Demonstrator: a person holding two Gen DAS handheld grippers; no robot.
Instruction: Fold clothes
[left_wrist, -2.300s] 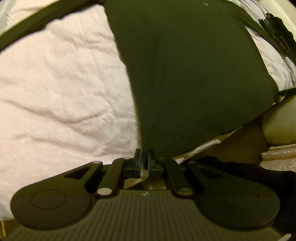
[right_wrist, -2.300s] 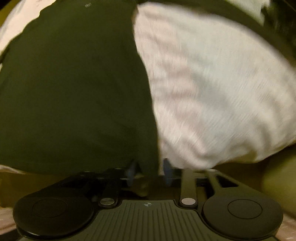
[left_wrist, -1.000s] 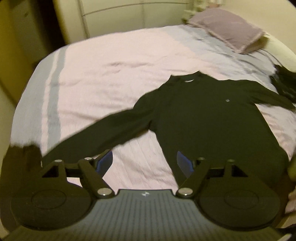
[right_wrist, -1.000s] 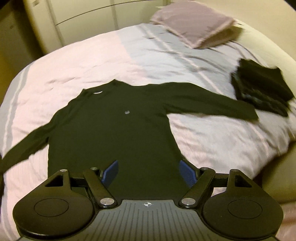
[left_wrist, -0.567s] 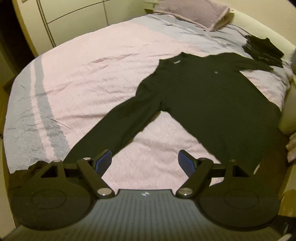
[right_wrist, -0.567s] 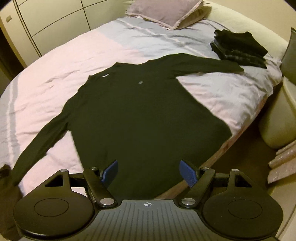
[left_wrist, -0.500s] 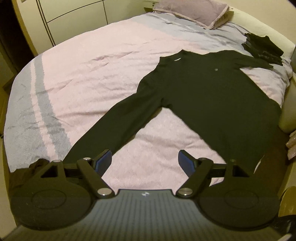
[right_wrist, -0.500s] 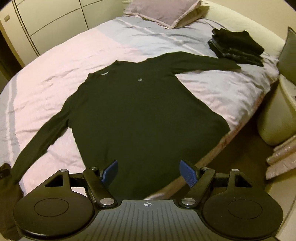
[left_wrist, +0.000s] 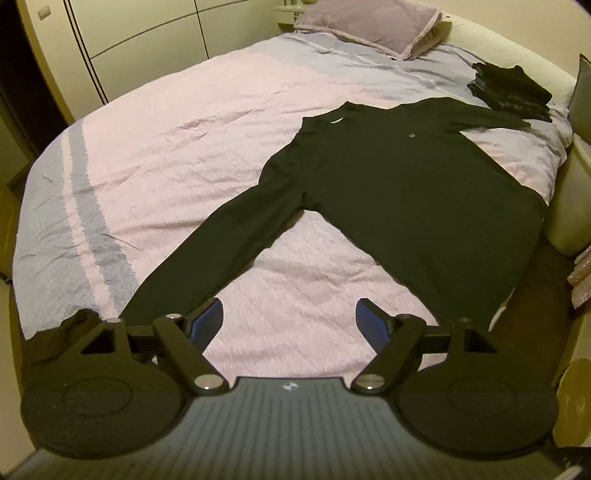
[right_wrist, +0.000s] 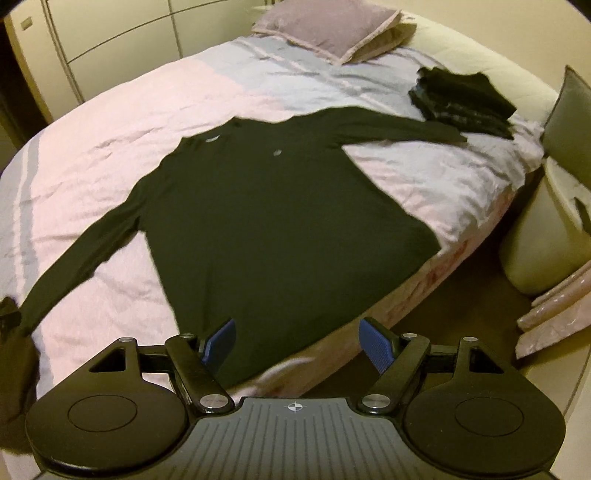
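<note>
Pink-and-grey bedspread (left_wrist: 155, 155), pillow (left_wrist: 369, 26) at 12 o'clock.
Your dark long-sleeved top (right_wrist: 280, 221) lies flat, collar toward 11 o'clock; both grippers' fingers (left_wrist: 207, 323) (right_wrist: 375, 343) spread, empty.

Home bedroom, bed (left_wrist: 155, 155), pillow (left_wrist: 365, 22), wardrobe doors (left_wrist: 147, 40)

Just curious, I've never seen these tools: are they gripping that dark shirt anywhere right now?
No. The left gripper and right gripper are both open and empty; the dark shirt lies flat on the bed.
</note>
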